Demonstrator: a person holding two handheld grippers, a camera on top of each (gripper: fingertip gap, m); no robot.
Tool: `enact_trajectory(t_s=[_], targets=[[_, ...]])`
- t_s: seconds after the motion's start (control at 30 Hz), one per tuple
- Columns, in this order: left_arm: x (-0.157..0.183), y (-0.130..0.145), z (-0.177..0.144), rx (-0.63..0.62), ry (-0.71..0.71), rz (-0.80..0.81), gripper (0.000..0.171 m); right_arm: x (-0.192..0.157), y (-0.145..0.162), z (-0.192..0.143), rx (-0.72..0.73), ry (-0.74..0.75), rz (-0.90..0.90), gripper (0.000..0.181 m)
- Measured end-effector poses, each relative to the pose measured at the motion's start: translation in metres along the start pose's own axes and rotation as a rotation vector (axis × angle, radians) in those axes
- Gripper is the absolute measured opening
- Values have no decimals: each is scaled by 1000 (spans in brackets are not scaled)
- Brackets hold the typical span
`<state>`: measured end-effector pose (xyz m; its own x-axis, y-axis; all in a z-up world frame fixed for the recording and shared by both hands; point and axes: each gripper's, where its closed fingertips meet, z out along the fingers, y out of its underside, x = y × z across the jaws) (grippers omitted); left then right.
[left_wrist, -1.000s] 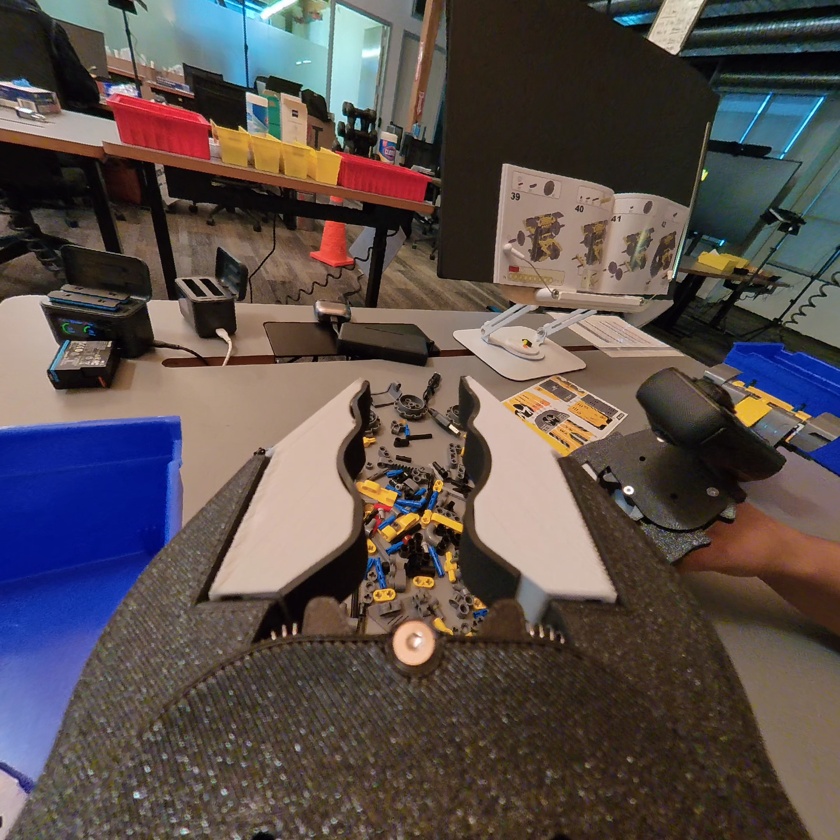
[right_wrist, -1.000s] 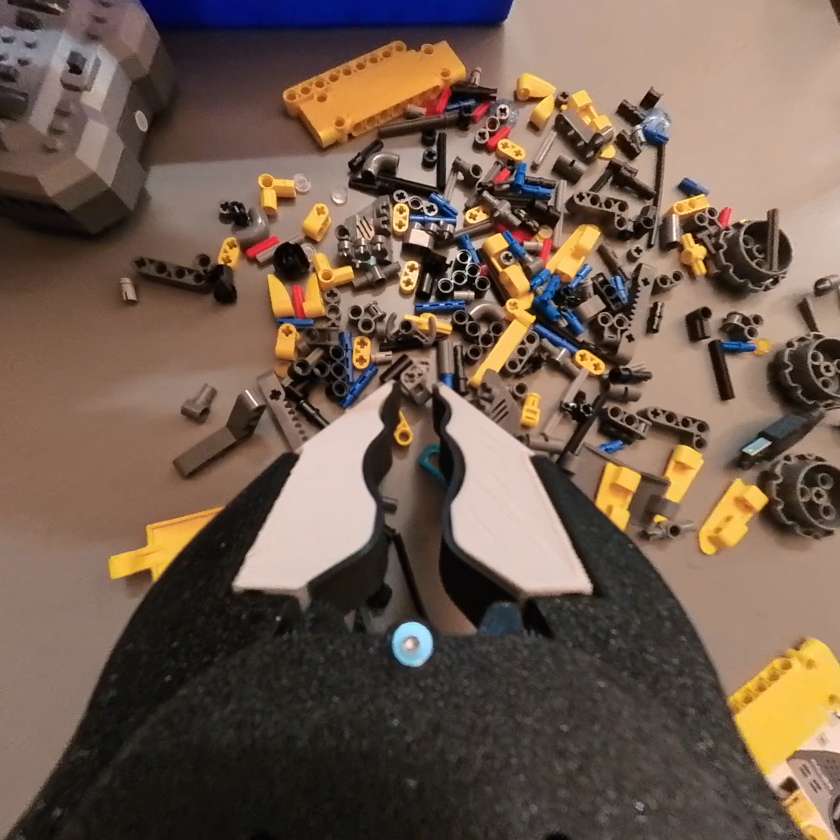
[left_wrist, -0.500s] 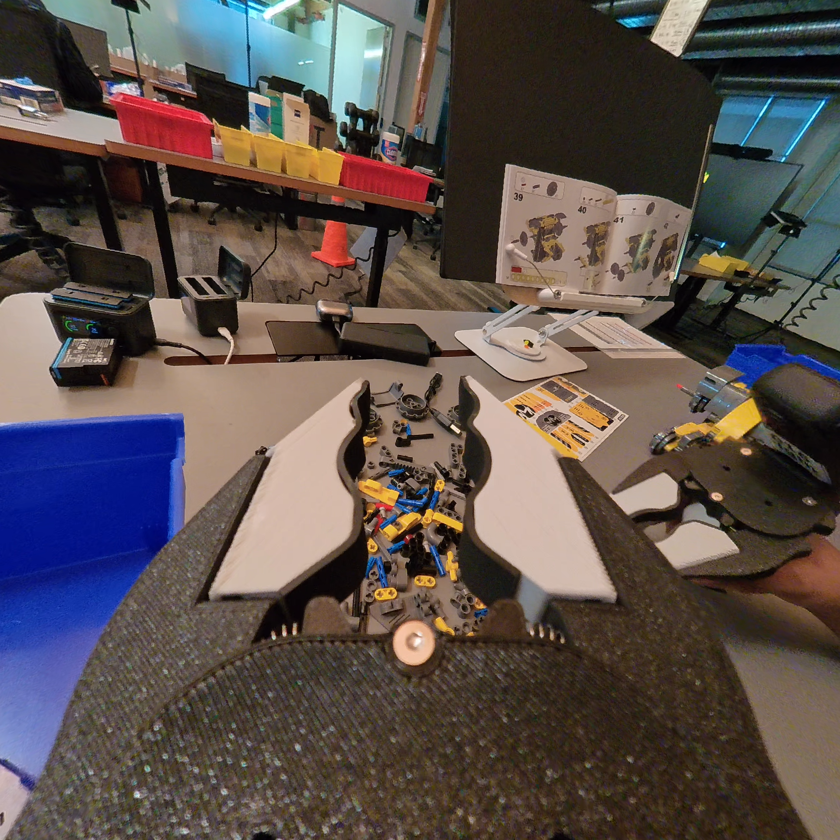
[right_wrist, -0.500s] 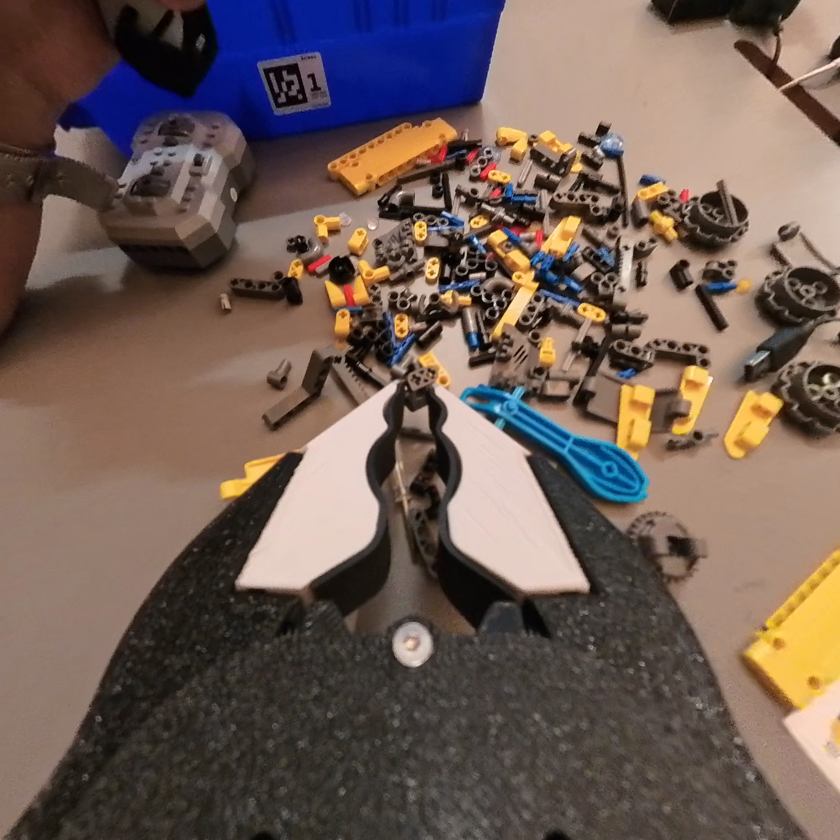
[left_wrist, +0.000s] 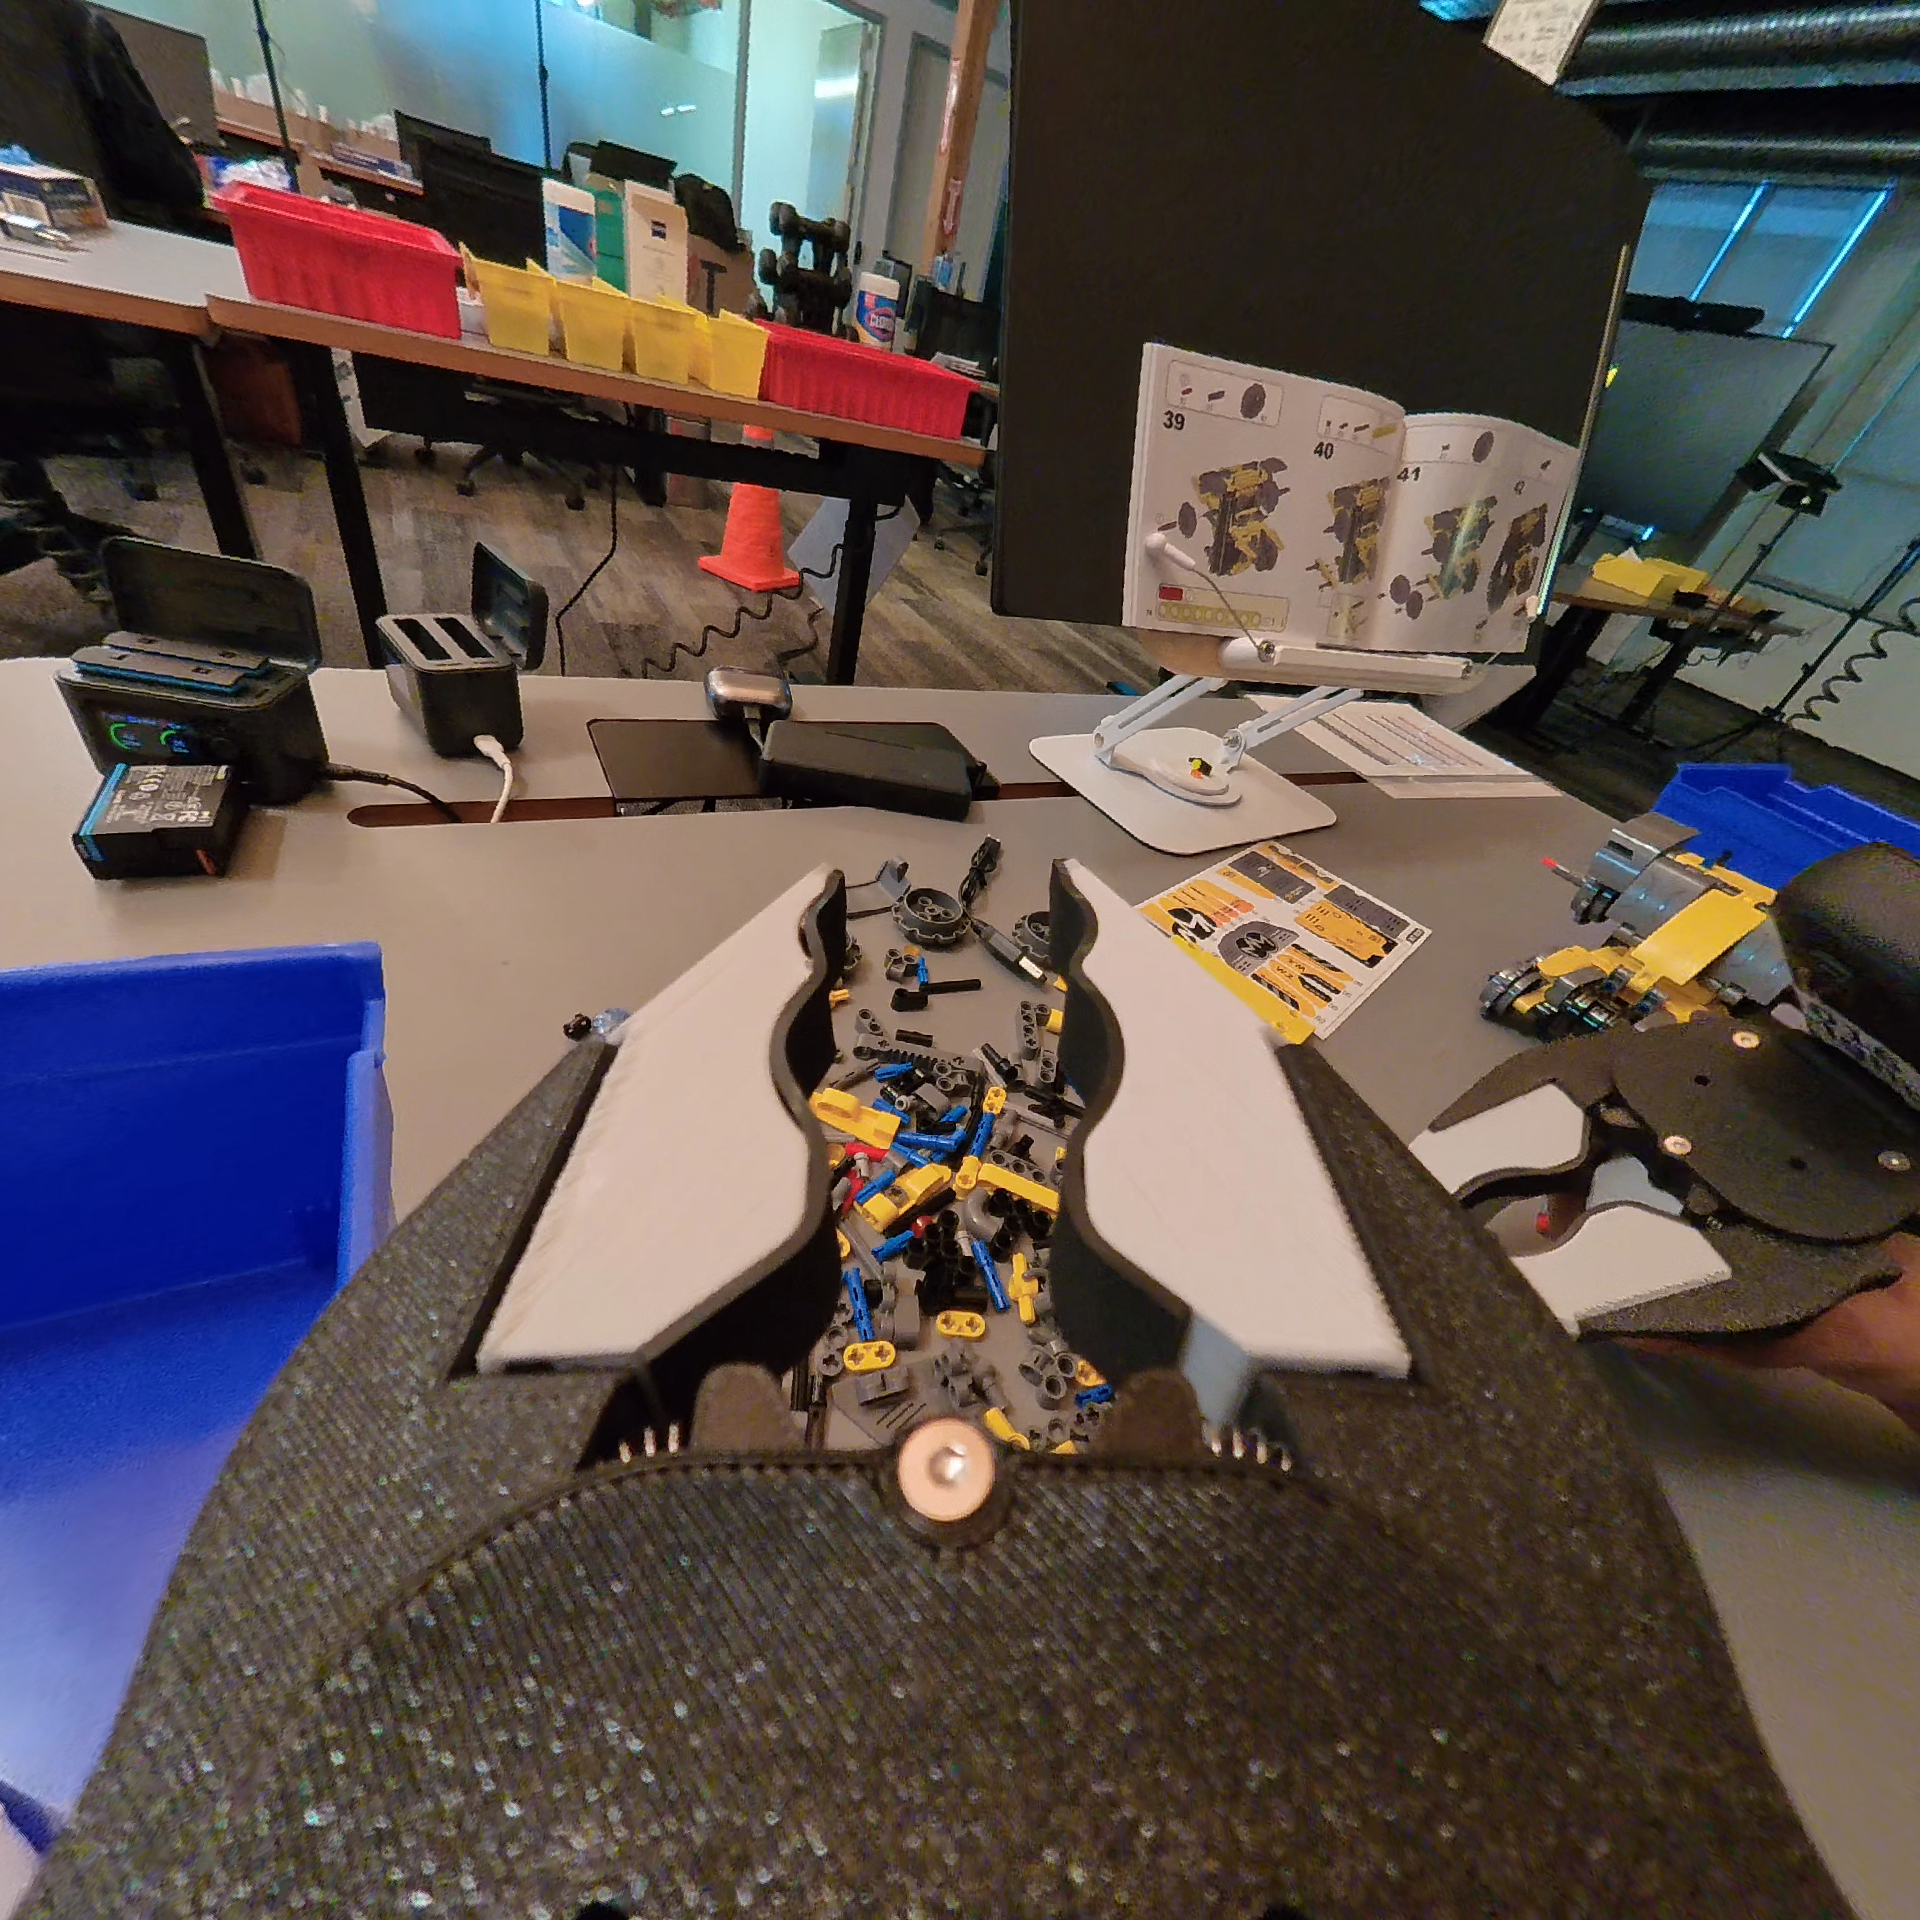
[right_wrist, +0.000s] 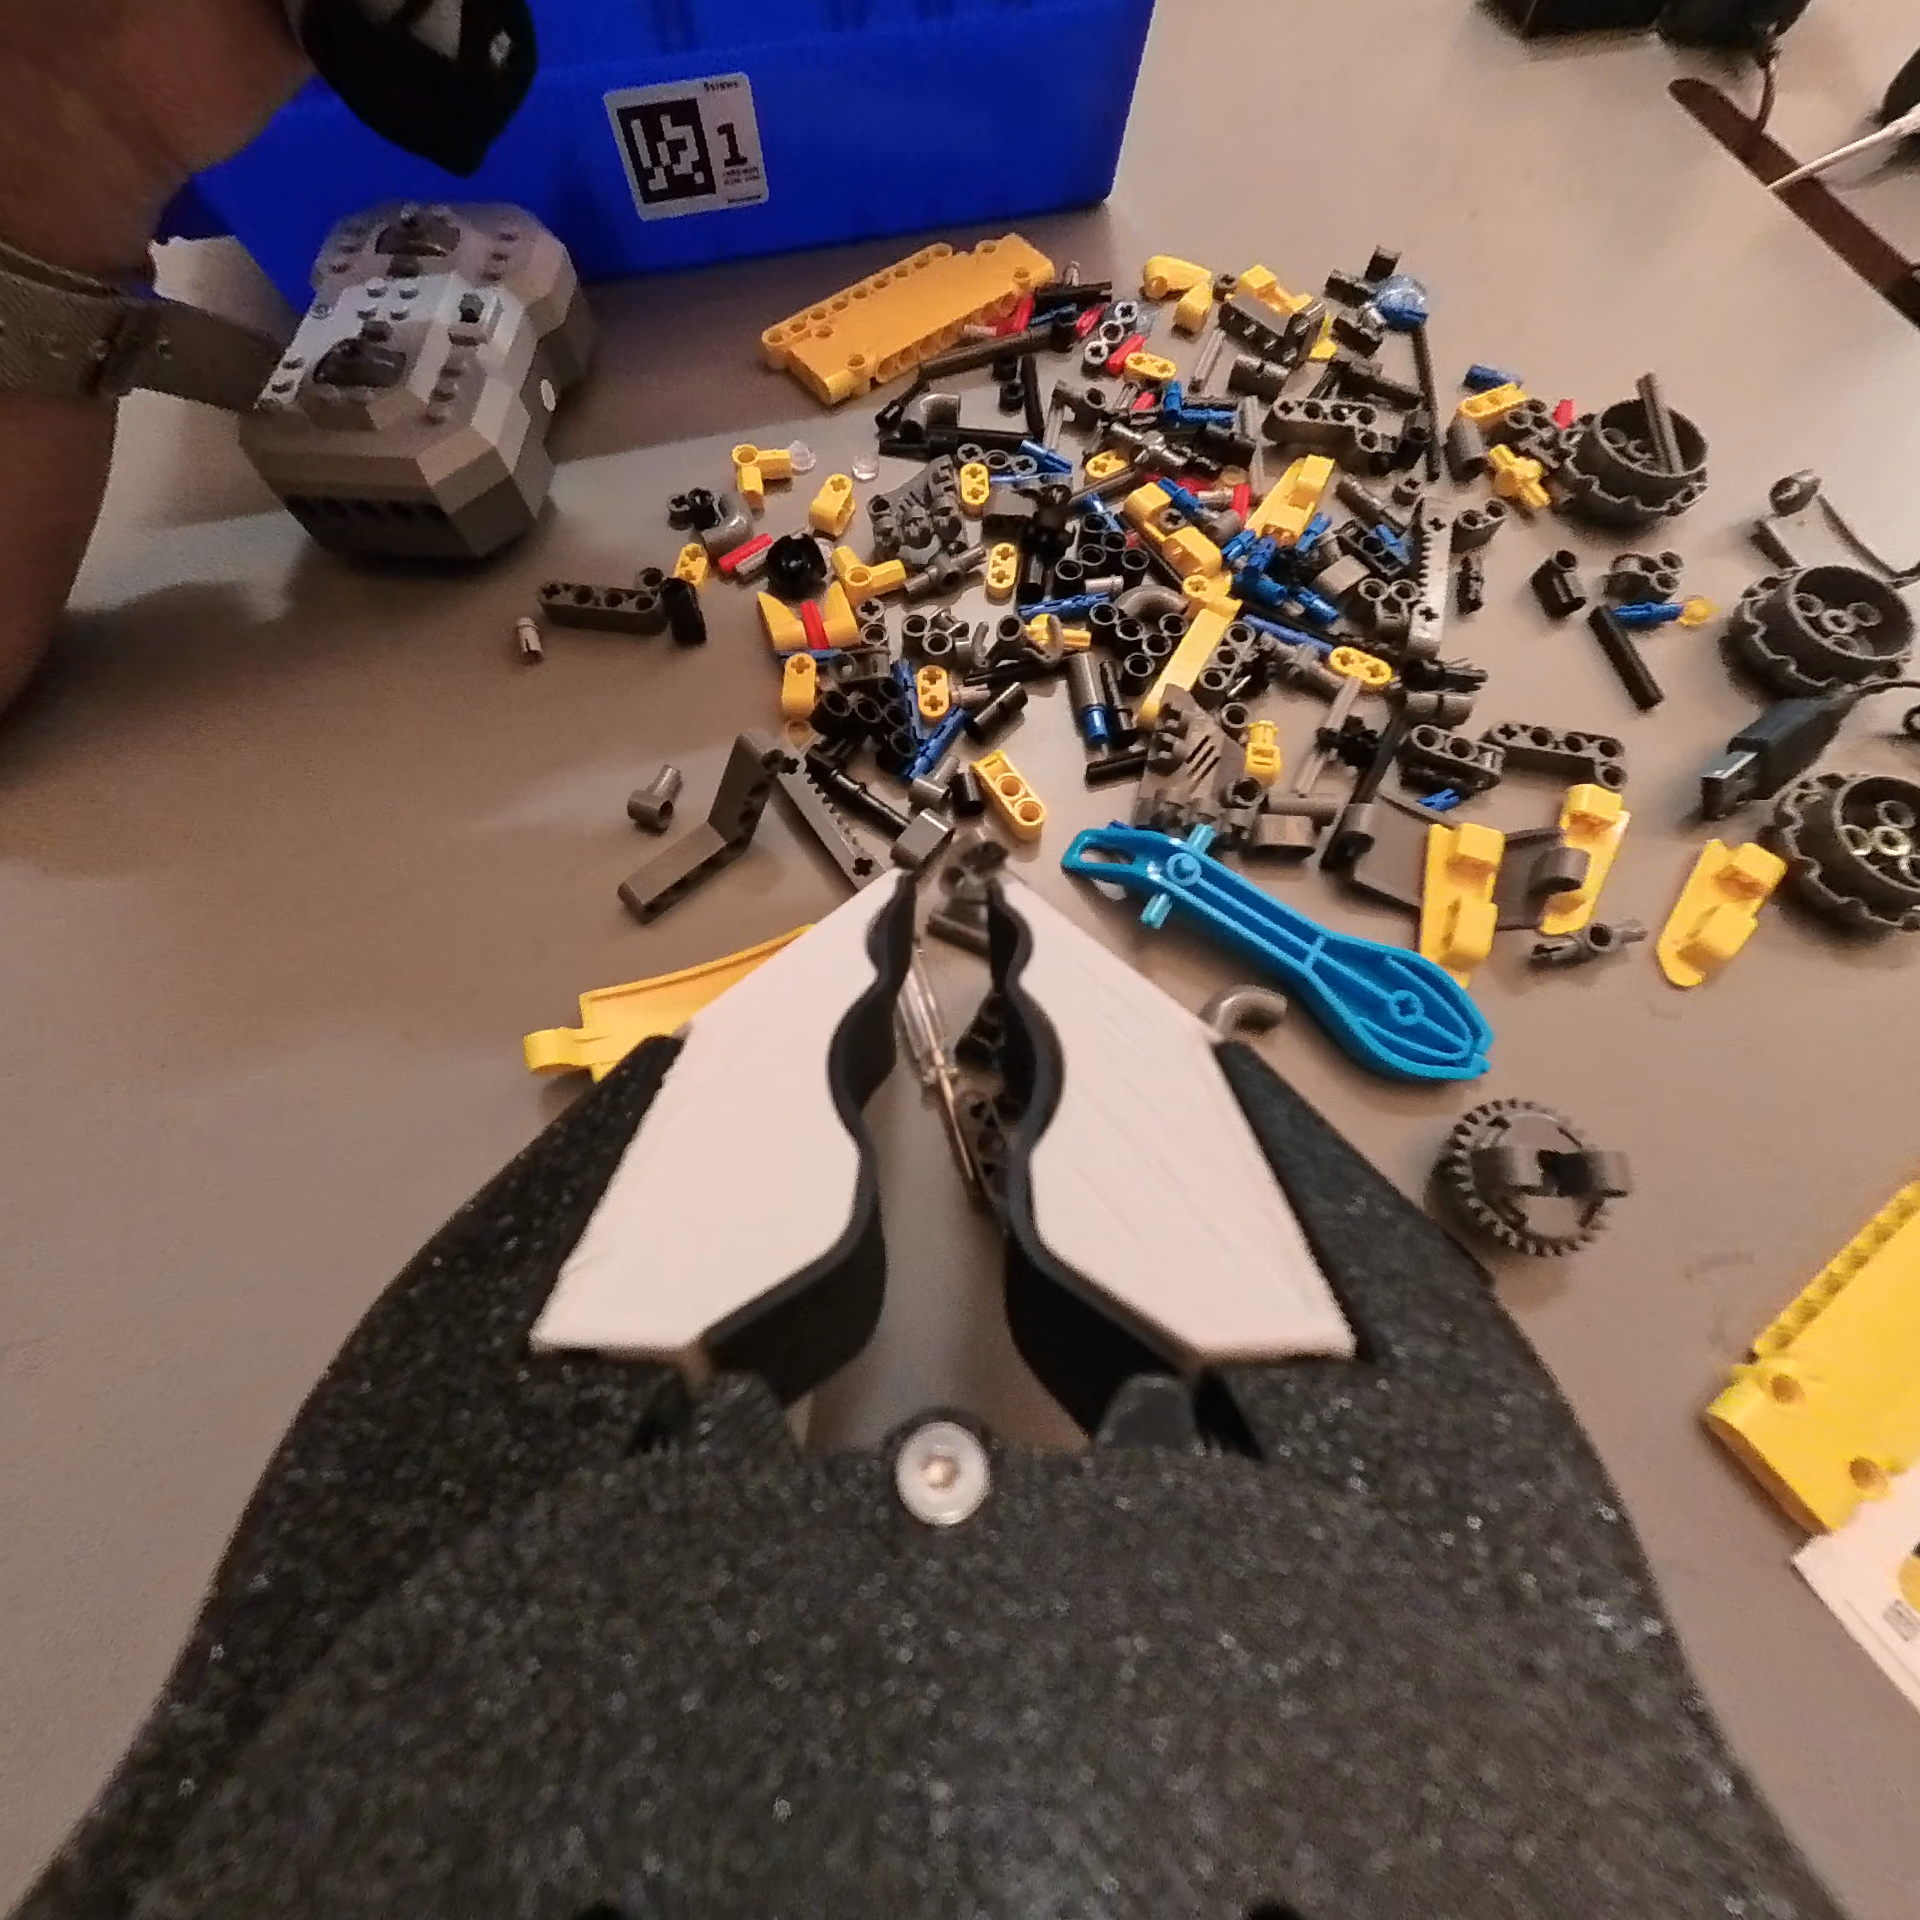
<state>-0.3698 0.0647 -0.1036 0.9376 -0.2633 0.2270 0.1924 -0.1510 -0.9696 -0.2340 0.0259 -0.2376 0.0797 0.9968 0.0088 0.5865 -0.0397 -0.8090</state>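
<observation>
A pile of small yellow, blue, black and grey building pieces (right_wrist: 1143, 582) lies on the grey table (right_wrist: 312, 935); it also shows in the left wrist view (left_wrist: 935, 1174). My left gripper (left_wrist: 945, 883) is open and empty, held above the near side of the pile. My right gripper (right_wrist: 951, 891) is shut on a small dark grey piece (right_wrist: 970, 868) and holds it above the pile's near edge. It shows at the right in the left wrist view (left_wrist: 1538, 1205), in front of a partly built yellow model (left_wrist: 1621, 966).
A blue bin (right_wrist: 883, 104) and a grey blocky unit (right_wrist: 416, 416) stand beyond the pile, next to a hand (right_wrist: 62, 312). A blue plastic tool (right_wrist: 1278, 956), a gear (right_wrist: 1517, 1174) and black wheels (right_wrist: 1829, 623) lie right. A booklet on a stand (left_wrist: 1330, 520) and chargers (left_wrist: 197, 707) stand at the back. About 20 cm separates my left fingertips from my right. From my right tips it is roughly 11 cm to the gear (right_wrist: 1517, 1174); from my left, 25 cm.
My right gripper closed on the small dark grey piece, rose and drew back from the pile, uncovering the blue tool. My left gripper has stayed put and open.
</observation>
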Motion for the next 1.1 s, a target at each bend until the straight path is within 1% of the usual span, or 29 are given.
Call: enact_trajectory(t_s=[0.6,1.1], targets=[[4,0,1,0,13,2,38,-1,-4,-1,22,12,-38,15],[5,0,2,-4,14,5,38,-17,-7,4,33,-35,-63,16]])
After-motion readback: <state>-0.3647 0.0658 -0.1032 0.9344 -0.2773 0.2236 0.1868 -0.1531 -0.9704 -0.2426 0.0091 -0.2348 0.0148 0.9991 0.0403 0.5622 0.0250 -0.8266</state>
